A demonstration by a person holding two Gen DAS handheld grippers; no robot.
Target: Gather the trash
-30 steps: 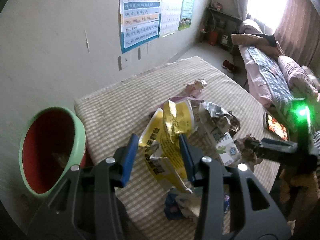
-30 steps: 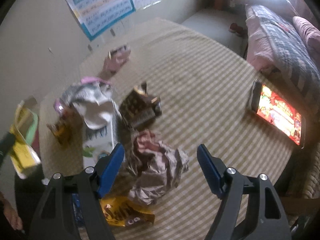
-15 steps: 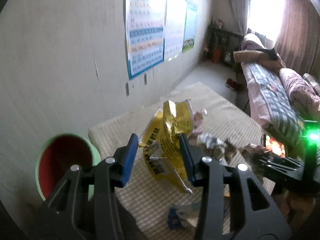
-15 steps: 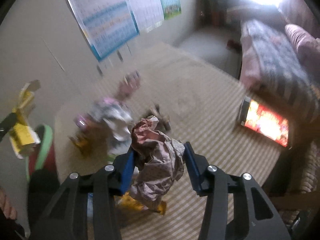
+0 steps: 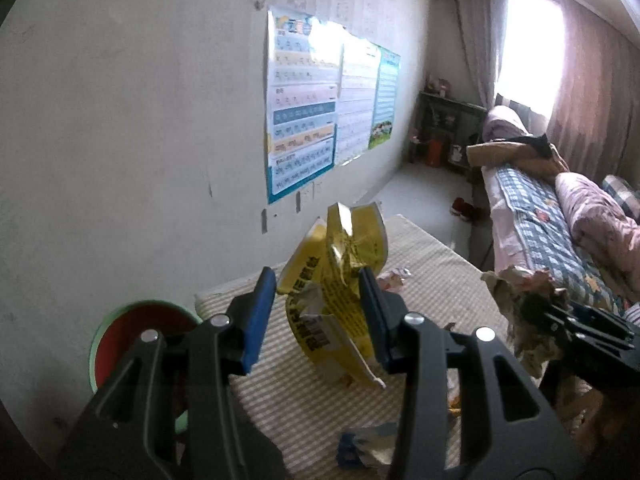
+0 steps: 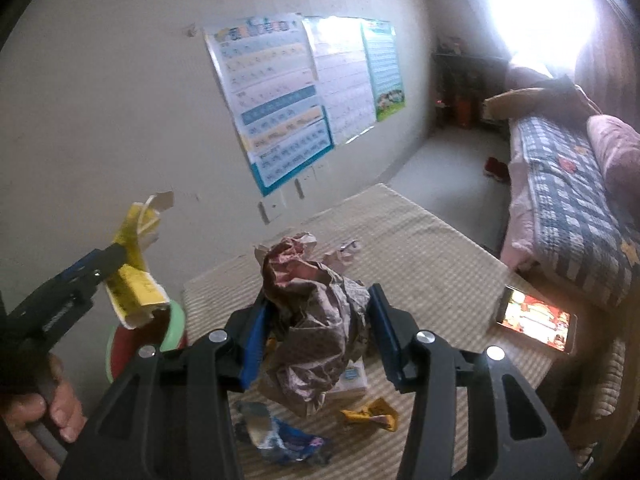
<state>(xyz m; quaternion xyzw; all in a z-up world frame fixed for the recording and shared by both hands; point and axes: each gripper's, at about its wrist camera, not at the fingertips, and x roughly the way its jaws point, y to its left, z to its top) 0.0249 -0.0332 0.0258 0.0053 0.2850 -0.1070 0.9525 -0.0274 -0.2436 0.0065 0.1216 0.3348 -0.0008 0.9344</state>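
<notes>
Left gripper [image 5: 318, 316]: clamped on a crumpled yellow wrapper [image 5: 340, 280], held up clear of the table; the right wrist view shows it from the side, with the person's hand [image 6: 36, 412] on its handle at the lower left.
Yellow wrapper: pinched between the blue pads, its torn top above them and its white-edged tail below; in the right wrist view it hangs above the bin.
Right gripper [image 6: 316, 332]: jaws have just been closing and now grasp a wad of crumpled brown paper [image 6: 316, 312], lifted off the table.
Brown paper wad: fills the gap between the pads and spills above and below them; the left wrist view catches it only at the right edge, gripped at the black fingertips.
Bin [image 5: 132, 332]: round, green rim, red inside, beside the table's left end against the wall; partly hidden behind gripper frames in both views.
Table [image 6: 432, 280]: covered in a beige checked cloth.
Trash left on the table, right wrist view: blue and silver wrapper [image 6: 280, 436], orange wrapper [image 6: 372, 418], a small carton [image 6: 352, 380] under the wad, a pale scrap [image 6: 348, 246] farther back.
Trash, left wrist view: only a blue and white scrap [image 5: 368, 446] low between the jaws and a pale scrap [image 5: 394, 276] behind the yellow wrapper.
Phone [image 6: 536, 324]: lit screen, at the table's right edge; seen from the right wrist only.
Wall charts [image 5: 304, 120]: row of posters on the wall; both views.
Bed [image 6: 568, 184]: checked bedding, at right.
</notes>
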